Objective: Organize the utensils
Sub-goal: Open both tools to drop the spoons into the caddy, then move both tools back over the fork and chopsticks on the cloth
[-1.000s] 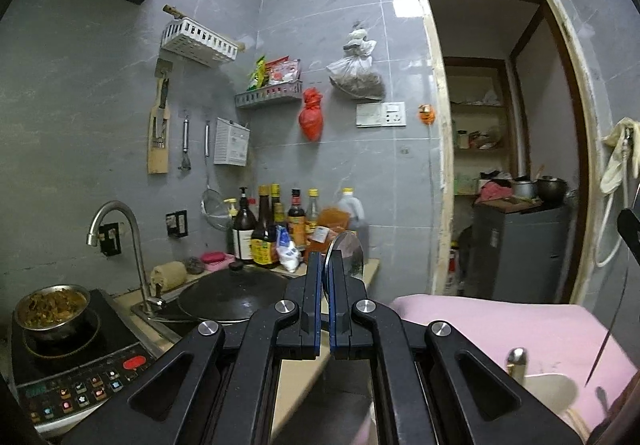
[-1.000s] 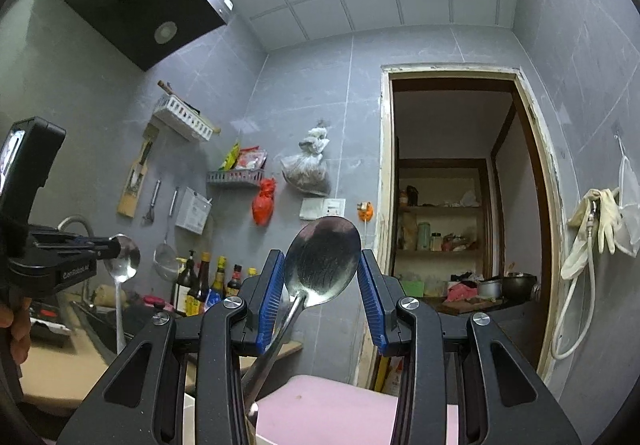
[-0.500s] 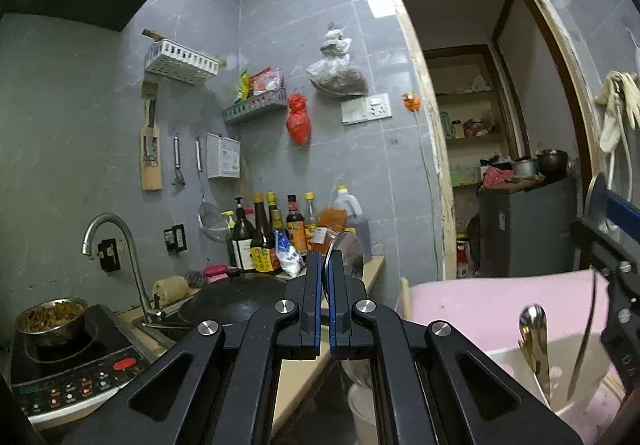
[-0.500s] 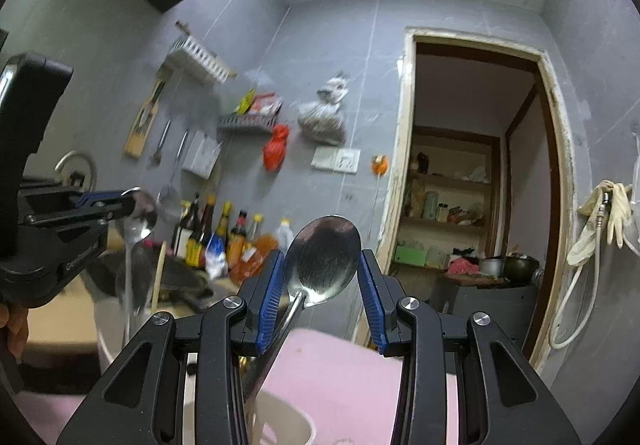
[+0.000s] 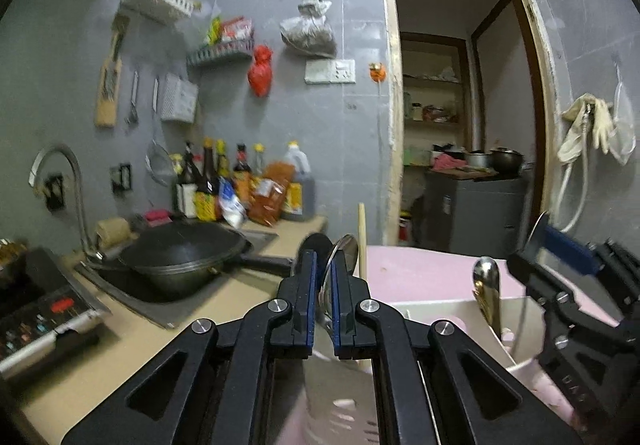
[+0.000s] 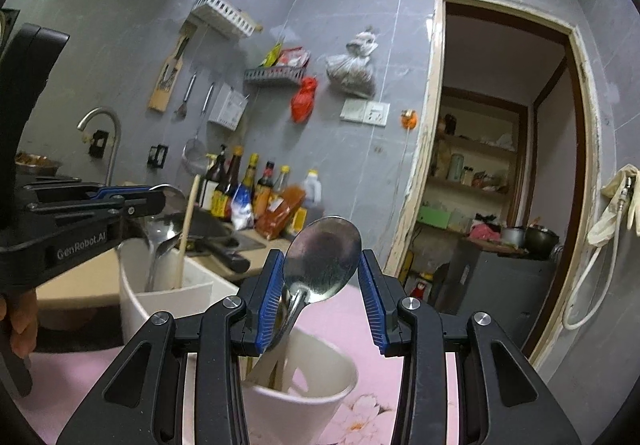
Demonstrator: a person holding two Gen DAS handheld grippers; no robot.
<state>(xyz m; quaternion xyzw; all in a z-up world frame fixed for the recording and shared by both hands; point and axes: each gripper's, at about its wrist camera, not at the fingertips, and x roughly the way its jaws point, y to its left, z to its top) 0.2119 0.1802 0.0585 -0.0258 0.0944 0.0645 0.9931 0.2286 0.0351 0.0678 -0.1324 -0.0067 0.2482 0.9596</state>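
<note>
Both tools level | left tool (image 5: 322, 285) pinches spoon (image 5: 340, 257) | right tool (image 6: 320, 285) holds spoon (image 6: 322, 259)

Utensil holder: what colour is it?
White; the utensil holder shows best in the right wrist view.

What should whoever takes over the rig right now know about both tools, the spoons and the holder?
Left tool: shut on a spoon, handle down inside the far compartment of the white holder, beside a wooden stick.
Right tool: shut across the bowl of a second spoon, handle down in the near compartment.
Done: both handles are inside the holder.
Left: probably open each tool to release, then lift clear.
</note>
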